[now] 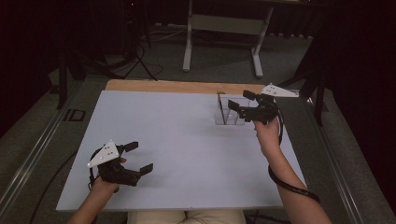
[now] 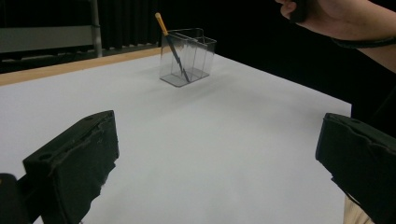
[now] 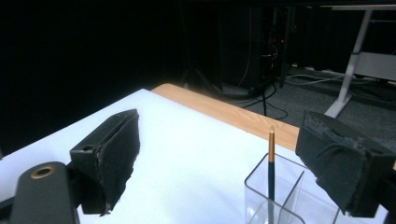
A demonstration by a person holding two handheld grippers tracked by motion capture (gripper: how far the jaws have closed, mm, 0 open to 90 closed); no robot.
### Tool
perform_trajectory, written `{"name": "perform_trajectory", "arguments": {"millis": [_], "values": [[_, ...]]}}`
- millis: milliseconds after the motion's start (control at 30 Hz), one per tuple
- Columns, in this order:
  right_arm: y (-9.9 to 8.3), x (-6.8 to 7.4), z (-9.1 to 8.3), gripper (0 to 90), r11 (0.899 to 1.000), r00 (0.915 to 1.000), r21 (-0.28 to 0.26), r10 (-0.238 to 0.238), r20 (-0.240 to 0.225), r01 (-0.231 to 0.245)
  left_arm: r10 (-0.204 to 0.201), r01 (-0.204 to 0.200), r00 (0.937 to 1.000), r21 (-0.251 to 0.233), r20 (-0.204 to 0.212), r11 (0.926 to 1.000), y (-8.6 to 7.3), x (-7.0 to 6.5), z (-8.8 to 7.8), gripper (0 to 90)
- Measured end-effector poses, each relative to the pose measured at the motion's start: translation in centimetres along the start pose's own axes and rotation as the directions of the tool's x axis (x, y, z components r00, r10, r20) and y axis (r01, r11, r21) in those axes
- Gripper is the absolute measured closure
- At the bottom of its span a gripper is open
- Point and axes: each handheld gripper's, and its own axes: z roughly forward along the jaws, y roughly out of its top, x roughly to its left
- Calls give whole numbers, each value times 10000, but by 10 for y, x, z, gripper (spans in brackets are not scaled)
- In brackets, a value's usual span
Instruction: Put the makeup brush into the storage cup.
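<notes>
Both grippers' jaws gape apart over a pale table [image 1: 187, 140] in a dark, carpeted room.

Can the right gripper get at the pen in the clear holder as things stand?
Probably yes. The right gripper hangs open just beside the clear holder, and the pen stands upright with its gold top above the rim. Nothing lies between them.

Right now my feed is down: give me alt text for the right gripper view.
The right gripper hangs open just above a clear divided holder, its jaws wide apart and holding nothing. A dark pen with a gold tip stands upright in the holder's near compartment, on the white table.
</notes>
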Motion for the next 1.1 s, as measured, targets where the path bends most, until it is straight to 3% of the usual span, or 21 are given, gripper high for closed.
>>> {"name": "perform_trajectory", "arguments": {"millis": [433, 767, 1000, 1100], "values": [[-18, 14, -18, 136, 10000, 9992, 11, 0, -412, 0, 58, -58, 10000, 103, -20, 9999, 0, 0, 1, 4], [-29, 27, -27, 136, 9996, 9966, 43, -293, -764, 297, 90, -90, 9999, 103, -43, 9999, 0, -1, 1, 4], [-36, 34, -33, 136, 9999, 9943, -45, -123, -1055, 119, 95, -94, 10000, 103, -23, 9999, 0, -1, 1, 4], [-44, 39, -35, 137, 9996, 9932, 157, -210, -1146, 230, 95, -95, 10000, 67, -8, 9999, 0, -1, 1, 4]]}}
